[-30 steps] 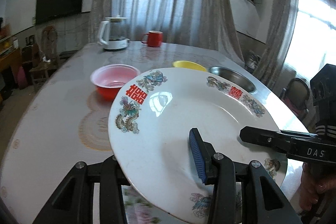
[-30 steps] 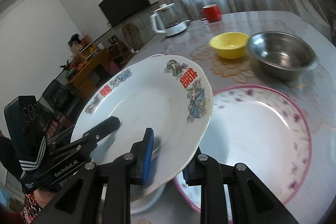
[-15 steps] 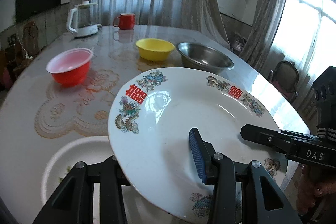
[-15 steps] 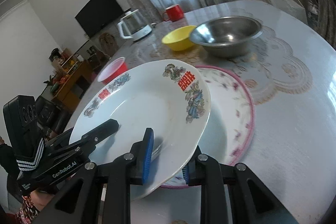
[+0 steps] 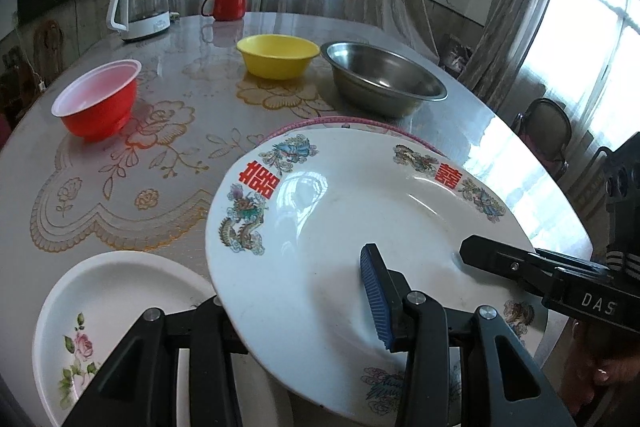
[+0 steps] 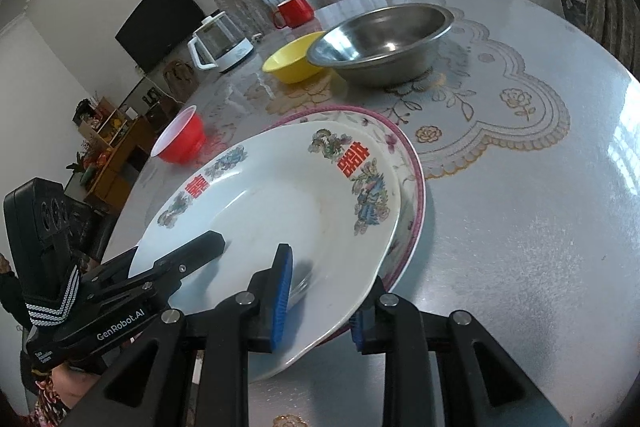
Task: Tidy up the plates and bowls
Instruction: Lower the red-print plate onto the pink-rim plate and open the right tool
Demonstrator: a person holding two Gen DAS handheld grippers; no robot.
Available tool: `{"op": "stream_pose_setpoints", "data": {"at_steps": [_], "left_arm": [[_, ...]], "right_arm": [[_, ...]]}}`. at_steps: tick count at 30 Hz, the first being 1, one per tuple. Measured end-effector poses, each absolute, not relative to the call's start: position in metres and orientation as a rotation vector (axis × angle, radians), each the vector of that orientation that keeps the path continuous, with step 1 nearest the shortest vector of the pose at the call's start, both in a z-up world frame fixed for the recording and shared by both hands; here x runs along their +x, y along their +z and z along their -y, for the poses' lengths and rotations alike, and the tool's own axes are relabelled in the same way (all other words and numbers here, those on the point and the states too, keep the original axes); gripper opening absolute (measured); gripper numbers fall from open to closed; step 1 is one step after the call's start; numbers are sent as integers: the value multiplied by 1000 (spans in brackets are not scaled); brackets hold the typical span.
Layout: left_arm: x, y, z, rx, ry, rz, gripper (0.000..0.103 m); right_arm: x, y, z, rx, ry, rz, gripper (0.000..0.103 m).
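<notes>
1. Nearest the cameras, the left tongs [image 5: 296, 311] clamp the near rim of the dragon plate [image 5: 340, 211]: one blue pad lies on its top face and the other finger is under it.
2. On the plate's other side, the right tongs [image 6: 318, 299] straddle the rim, with a pad above and a pad below; their jaws are opening, and I cannot tell whether the pads yet clear the china.
3. Under the dragon plate lies the pink-rimmed plate [image 6: 416, 183] on the desk [image 6: 520, 227]; the far edge of the dragon plate sits low over it, but I cannot tell whether they touch.
4. Beside the left tongs lies a rose plate [image 5: 104, 299].
5. Farther off stand a red bowl [image 5: 100, 103], a yellow bowl [image 5: 278, 57] and a steel bowl [image 5: 382, 79], the last two just beside each other.
6. At the far edge stand a kettle [image 5: 140, 7] and a red mug [image 5: 226, 5].
</notes>
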State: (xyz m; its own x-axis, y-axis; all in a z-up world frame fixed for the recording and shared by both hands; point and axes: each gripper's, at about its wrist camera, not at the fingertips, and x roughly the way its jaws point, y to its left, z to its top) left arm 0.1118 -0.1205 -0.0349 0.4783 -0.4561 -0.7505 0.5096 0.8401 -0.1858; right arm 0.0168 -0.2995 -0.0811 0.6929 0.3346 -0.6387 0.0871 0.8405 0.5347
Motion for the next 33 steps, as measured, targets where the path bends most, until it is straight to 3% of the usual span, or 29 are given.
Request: {"op": "stream_pose_setpoints", "data": {"at_steps": [12,33], "left_arm": [[124,-34,129,120,-525,-897,50],[107,-28,133,178,-524,-976,52]], "right_arm": [[26,-79,297,579,144,-865,31],[6,-68,301,536,67,-862,29]]}}
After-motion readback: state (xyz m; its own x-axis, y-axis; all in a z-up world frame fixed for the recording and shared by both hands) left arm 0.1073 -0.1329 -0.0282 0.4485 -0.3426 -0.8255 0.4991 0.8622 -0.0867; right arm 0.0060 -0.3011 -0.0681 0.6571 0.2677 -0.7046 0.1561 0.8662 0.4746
